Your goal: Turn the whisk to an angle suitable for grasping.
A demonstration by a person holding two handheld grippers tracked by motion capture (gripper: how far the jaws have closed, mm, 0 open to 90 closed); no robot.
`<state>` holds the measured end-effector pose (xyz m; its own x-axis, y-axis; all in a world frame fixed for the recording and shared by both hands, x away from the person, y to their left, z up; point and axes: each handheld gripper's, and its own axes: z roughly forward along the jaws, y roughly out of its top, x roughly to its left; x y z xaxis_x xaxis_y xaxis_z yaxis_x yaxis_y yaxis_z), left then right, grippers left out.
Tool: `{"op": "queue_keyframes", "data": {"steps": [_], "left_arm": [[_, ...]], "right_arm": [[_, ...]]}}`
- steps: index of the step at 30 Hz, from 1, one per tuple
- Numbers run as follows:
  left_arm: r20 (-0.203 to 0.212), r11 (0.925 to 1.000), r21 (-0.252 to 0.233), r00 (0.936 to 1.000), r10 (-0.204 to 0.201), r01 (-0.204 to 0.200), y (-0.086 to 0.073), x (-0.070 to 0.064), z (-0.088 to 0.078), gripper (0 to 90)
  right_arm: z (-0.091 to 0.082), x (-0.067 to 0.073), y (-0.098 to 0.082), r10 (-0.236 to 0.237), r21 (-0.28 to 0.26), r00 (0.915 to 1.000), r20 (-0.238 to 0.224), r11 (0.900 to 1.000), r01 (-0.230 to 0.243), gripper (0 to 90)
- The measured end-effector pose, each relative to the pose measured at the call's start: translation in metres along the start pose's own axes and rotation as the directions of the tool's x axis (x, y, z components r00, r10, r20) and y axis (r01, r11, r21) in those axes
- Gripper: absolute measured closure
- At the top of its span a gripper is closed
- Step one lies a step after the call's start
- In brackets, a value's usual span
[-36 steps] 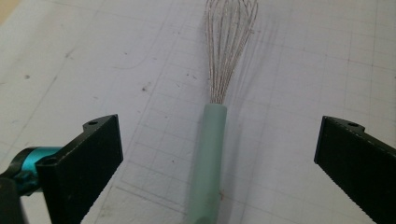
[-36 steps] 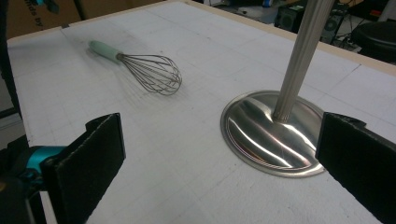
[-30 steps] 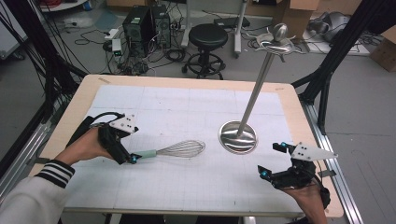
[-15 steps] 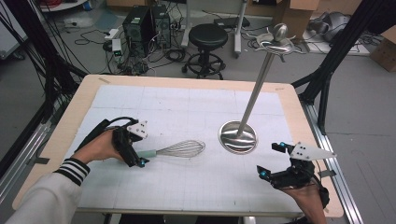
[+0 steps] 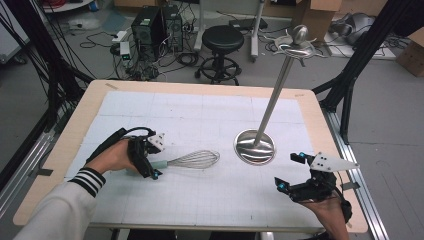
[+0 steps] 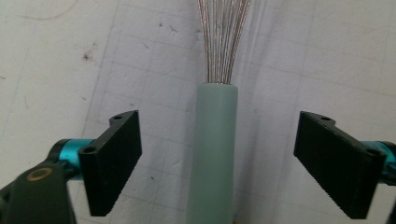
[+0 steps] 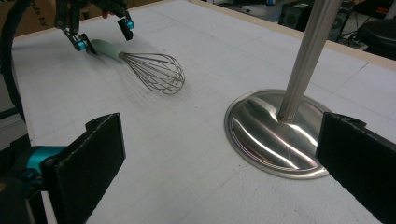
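Left of frame centre, the light, stiff-handled wire whisk [image 5: 187,160] lies with its smooth pale-green handle [image 6: 212,154] between the left gripper [image 6: 219,163]'s wide-open, empty jaws, the best hold, its springy wires likely poor purchase, while the right gripper [image 5: 300,172] at lower right is also open and empty.

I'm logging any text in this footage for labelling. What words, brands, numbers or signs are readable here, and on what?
"by" is the one legible fragment, printed on a cardboard box at the top left of the right gripper view; the rest of that print is cut off.
No text on the whisk, its handle, the metal stand or the gridded mat.
Computer tower: any markings too small to read.
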<state>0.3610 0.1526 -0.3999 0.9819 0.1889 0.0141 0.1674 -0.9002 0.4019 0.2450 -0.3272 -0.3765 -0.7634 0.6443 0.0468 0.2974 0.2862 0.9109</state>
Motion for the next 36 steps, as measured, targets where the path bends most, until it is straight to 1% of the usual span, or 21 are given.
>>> {"op": "queue_keyframes", "data": {"steps": [1,3,4,5,7,8,9,13,16,18,20,21,22,23,25,27,29,32,34,35,36], "left_arm": [[0.0,1.0,0.0,1.0,0.0,0.0,0.0,0.0,0.0,18.7],[0.013,0.9999,0.012,0.9998,0.011,-0.011,0.007,0.001,0.002,23.6],[0.011,0.9996,0.025,0.9998,0.013,-0.014,0.009,0.001,0.004,24.8],[0.011,0.9996,0.025,0.9998,0.013,-0.014,0.009,0.001,0.004,26.3],[0.018,0.9987,0.044,0.9996,0.024,-0.024,0.012,0.002,0.006,31.2],[0.018,0.9987,0.044,0.9996,0.024,-0.024,0.012,0.002,0.006,31.5],[0.02,0.998,0.059,0.9996,0.021,-0.022,0.013,0.003,0.009,32.3],[0.027,0.9967,0.078,0.9994,0.022,-0.024,0.012,0.004,0.013,37.2],[0.028,0.9967,0.078,0.9994,0.022,-0.024,0.012,0.004,0.014,44.9],[0.032,0.9959,0.087,0.9992,0.023,-0.025,0.013,0.005,0.015,48.4],[0.02,0.9946,0.103,0.9997,0.013,-0.015,0.012,0.005,0.016,52.1],[0.022,0.9931,0.117,0.9997,0.013,-0.015,0.012,0.005,0.017,54.7],[0.023,0.9932,0.116,0.9997,0.012,-0.014,0.012,0.006,0.017,57.1],[0.023,0.9932,0.116,0.9997,0.012,-0.014,0.012,0.006,0.017,57.3],[0.02,0.9936,0.113,0.9998,0.005,-0.007,0.012,0.005,0.016,63.4],[0.021,0.9937,0.112,0.9998,0.004,-0.006,0.012,0.005,0.016,67.7],[0.021,0.9938,0.11,0.9997,0.012,-0.014,0.013,0.004,0.016,68.4],[0.027,0.9937,0.111,0.9995,0.013,-0.016,0.013,0.002,0.016,69.0],[0.029,0.9947,0.102,0.9995,0.009,-0.012,0.014,0.002,0.016,69.2],[0.031,0.9952,0.097,0.9994,0.013,-0.016,0.014,0.002,0.015,69.2],[0.033,0.9964,0.084,0.9994,0.011,-0.014,0.014,0.003,0.014,69.3]], "right_arm": [[0.0,0.0,0.0,0.0,0.0,1.0,0.0,1.0,0.0,0.5],[0.0,0.0,0.0,-0.001,0.0,1.0,-0.002,1.0,0.001,0.5],[0.0,0.0,0.0,-0.001,-0.001,1.0,-0.002,1.0,0.001,0.5],[0.0,0.001,0.0,0.002,0.0,1.0,0.0,1.0,-0.002,0.5],[-0.001,0.001,0.0,0.004,0.001,1.0,-0.001,1.0,-0.004,0.5],[-0.001,0.001,0.0,0.004,0.001,1.0,-0.001,1.0,-0.004,0.5],[-0.002,0.0,-0.001,0.003,-0.003,1.0,0.001,1.0,-0.003,0.5],[-0.003,-0.001,-0.001,0.005,-0.01,1.0,0.004,1.0,-0.005,0.5],[-0.004,-0.001,-0.001,0.006,-0.01,1.0,0.005,1.0,-0.006,0.5],[-0.003,-0.001,-0.001,0.009,-0.008,0.9999,0.004,1.0,-0.009,0.5],[-0.003,-0.001,-0.001,0.008,-0.005,0.9999,0.006,1.0,-0.008,0.5],[-0.003,-0.001,-0.001,0.006,-0.004,1.0,0.003,1.0,-0.005,0.5],[-0.003,-0.001,-0.001,0.005,-0.005,1.0,0.001,1.0,-0.005,0.5],[-0.003,-0.001,-0.001,0.006,-0.005,1.0,0.003,1.0,-0.006,0.5],[-0.003,-0.001,-0.001,0.01,-0.01,0.9999,0.005,1.0,-0.01,0.5],[-0.003,-0.001,-0.001,0.012,-0.012,0.9999,0.005,1.0,-0.012,0.5],[-0.003,-0.001,-0.001,0.013,-0.008,0.9999,0.005,1.0,-0.013,0.5],[-0.002,-0.001,-0.001,0.009,-0.009,1.0,0.004,1.0,-0.009,0.5],[-0.002,-0.001,-0.001,0.008,-0.009,1.0,0.003,1.0,-0.008,0.5],[-0.003,-0.001,-0.001,0.007,-0.009,1.0,0.004,1.0,-0.007,0.5],[-0.003,0.0,-0.001,0.007,-0.01,1.0,0.003,1.0,-0.007,0.5]]}}
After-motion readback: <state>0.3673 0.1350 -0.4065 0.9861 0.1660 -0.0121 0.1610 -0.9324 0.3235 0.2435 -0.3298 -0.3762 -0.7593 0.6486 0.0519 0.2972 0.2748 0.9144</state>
